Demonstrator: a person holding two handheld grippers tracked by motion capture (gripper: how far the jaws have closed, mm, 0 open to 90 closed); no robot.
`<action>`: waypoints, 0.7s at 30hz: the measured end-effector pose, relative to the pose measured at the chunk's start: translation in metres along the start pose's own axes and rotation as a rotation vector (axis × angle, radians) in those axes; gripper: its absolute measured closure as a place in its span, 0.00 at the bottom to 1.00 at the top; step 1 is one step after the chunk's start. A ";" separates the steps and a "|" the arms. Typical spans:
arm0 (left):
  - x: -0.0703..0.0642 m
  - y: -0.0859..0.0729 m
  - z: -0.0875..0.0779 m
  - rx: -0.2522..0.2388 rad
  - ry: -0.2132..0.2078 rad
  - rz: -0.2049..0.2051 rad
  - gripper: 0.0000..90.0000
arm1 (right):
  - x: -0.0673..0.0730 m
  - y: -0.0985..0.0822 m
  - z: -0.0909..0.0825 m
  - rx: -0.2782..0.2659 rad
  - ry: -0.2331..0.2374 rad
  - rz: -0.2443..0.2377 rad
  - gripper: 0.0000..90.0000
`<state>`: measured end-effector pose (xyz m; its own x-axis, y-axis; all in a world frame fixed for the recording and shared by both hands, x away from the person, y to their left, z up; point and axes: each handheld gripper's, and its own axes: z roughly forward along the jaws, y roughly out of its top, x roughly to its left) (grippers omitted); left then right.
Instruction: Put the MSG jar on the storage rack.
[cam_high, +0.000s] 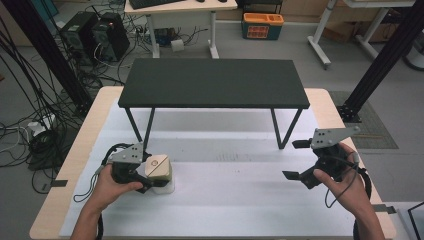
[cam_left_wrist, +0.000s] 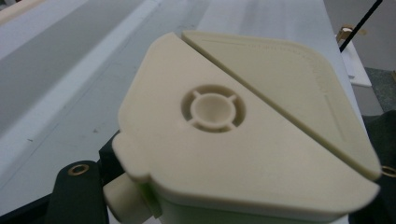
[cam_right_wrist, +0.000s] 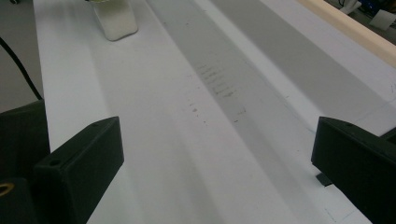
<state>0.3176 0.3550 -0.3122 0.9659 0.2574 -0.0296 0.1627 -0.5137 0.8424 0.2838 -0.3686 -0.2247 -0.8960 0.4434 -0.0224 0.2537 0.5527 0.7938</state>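
Note:
A white container (cam_high: 163, 184) with a cream, rounded-square lid (cam_high: 158, 167) stands on the white sheet at the front left. My left gripper (cam_high: 150, 176) is shut on it just under the lid. In the left gripper view the lid (cam_left_wrist: 233, 130) is close up, split by a diagonal seam, with a round hub in one half; a black finger (cam_left_wrist: 77, 193) shows beside it at the lower left. My right gripper (cam_high: 296, 159) is held at the front right, open with nothing between its fingers. In the right gripper view its jaws (cam_right_wrist: 217, 158) stand wide apart, and the container's white body (cam_right_wrist: 114, 18) is far off.
A low black bench (cam_high: 212, 82) on thin legs stands across the back half of the table. A white sheet (cam_high: 240, 200) covers the wooden tabletop (cam_high: 325, 100). Cables, computers and a desk lie on the floor beyond.

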 end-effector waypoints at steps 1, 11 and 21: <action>-0.001 0.001 -0.001 0.006 0.002 0.002 0.31 | 0.001 0.000 0.000 0.000 0.000 0.001 0.03; -0.014 0.026 -0.024 -0.029 0.011 0.014 0.31 | 0.004 -0.001 0.002 -0.006 0.014 -0.003 0.03; -0.019 0.106 -0.071 -0.091 0.022 0.069 0.32 | 0.011 0.000 -0.005 -0.029 0.011 -0.027 0.03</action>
<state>0.3023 0.3534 -0.1841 0.9693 0.2425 0.0411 0.0762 -0.4549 0.8873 0.2723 -0.3671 -0.2216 -0.9062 0.4212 -0.0374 0.2193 0.5437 0.8101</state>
